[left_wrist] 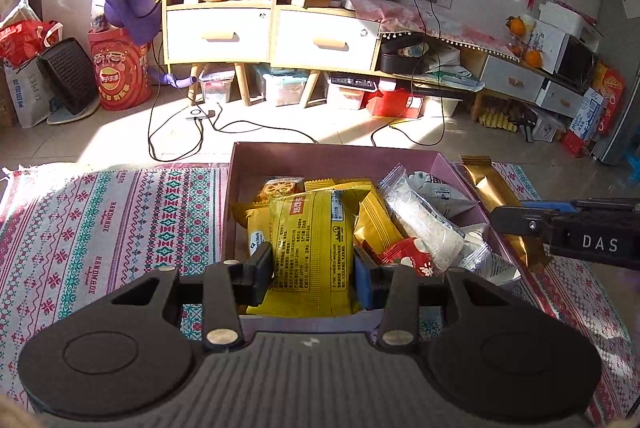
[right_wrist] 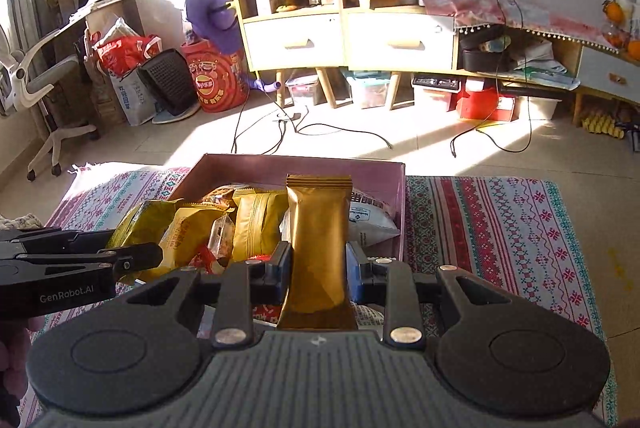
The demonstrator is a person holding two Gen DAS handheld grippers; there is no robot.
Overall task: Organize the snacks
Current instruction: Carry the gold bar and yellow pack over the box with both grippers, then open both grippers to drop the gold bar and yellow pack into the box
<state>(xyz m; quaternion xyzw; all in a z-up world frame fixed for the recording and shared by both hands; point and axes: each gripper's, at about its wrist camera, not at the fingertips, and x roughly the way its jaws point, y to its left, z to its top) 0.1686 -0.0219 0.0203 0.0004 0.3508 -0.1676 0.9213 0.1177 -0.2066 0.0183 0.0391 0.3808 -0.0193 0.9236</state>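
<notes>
Left gripper (left_wrist: 313, 274) pinches a yellow printed snack packet (left_wrist: 310, 248) over the pink cardboard box (left_wrist: 336, 158); right gripper (right_wrist: 318, 274) clamps a gold foil bar wrapper (right_wrist: 318, 240), probably just above the box's near edge.

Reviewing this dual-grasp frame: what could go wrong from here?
1. The pink box is heaped; dropping the yellow packet from the left gripper may push packets over the wall.
2. The gold bar in the right gripper is pinched low, so it may bend or slip.
3. Both grippers are close; they could collide.
</notes>
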